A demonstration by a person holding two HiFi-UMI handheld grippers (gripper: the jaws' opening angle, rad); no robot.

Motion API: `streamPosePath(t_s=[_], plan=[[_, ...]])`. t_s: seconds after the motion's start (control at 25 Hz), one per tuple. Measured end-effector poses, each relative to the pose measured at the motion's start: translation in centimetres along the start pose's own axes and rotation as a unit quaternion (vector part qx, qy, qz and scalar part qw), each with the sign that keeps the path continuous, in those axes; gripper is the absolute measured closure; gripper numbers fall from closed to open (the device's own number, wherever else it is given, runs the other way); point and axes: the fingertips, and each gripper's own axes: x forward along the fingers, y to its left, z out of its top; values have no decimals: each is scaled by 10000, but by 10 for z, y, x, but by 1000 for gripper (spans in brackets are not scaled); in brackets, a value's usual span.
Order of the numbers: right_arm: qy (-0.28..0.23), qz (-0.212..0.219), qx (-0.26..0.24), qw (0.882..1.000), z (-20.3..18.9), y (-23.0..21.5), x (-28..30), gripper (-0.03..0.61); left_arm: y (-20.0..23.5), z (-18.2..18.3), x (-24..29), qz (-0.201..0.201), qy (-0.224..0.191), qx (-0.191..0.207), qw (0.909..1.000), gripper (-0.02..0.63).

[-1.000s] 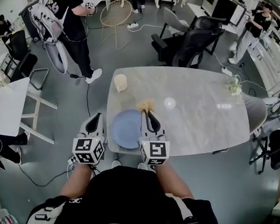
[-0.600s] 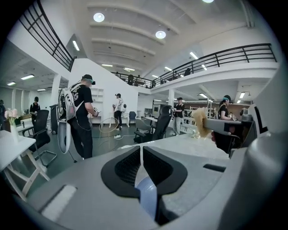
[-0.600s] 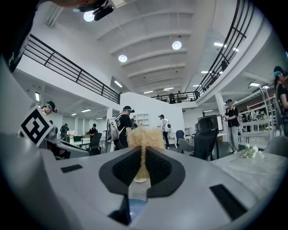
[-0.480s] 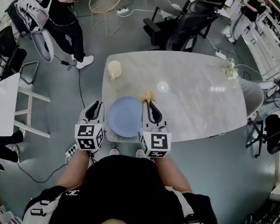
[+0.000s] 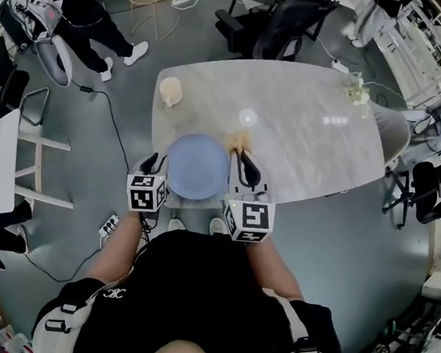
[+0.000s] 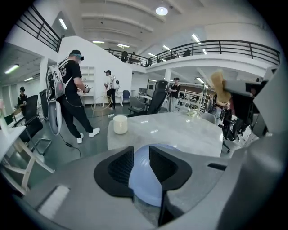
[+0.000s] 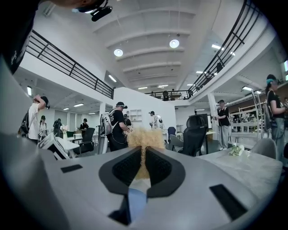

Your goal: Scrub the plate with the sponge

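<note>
A round blue plate (image 5: 196,165) sits at the near edge of the marble table (image 5: 303,148) and looks raised off it. My left gripper (image 5: 157,162) is shut on the plate's left rim. In the left gripper view the plate (image 6: 146,182) runs between the jaws of that gripper (image 6: 141,155). My right gripper (image 5: 238,154) is at the plate's right edge, shut on a tan fuzzy sponge (image 5: 238,140). The right gripper view shows the sponge (image 7: 144,137) pinched between the jaws of that gripper (image 7: 144,157), with a strip of the plate (image 7: 135,203) below.
A cream cup (image 5: 170,91) stands at the table's far left corner, also in the left gripper view (image 6: 120,124). A small white disc (image 5: 247,117) lies beyond the sponge. Office chairs (image 5: 284,26) and people stand past the table. A small plant (image 5: 355,93) sits far right.
The left gripper has moved in from beside the plate and shut on its left rim. The plate now looks larger and lifted. The right gripper still holds the sponge at the plate's right edge.
</note>
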Motion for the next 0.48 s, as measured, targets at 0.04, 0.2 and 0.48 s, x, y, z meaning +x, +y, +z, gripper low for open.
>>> streamPosePath(t_s=[0.04,0.2,0.48], plan=[[21,-23,-6,10000,-2,-1,-2,546,1,-12,6,9,150,3,9999,515],[131,-135,-37,9998,-9,-4,-14,546,5,-63,22,79,686,-30,9976,515],[263,-289,-69,9992,-15,-12,-24,546,16,-114,44,94,1280,-678,9894,515]])
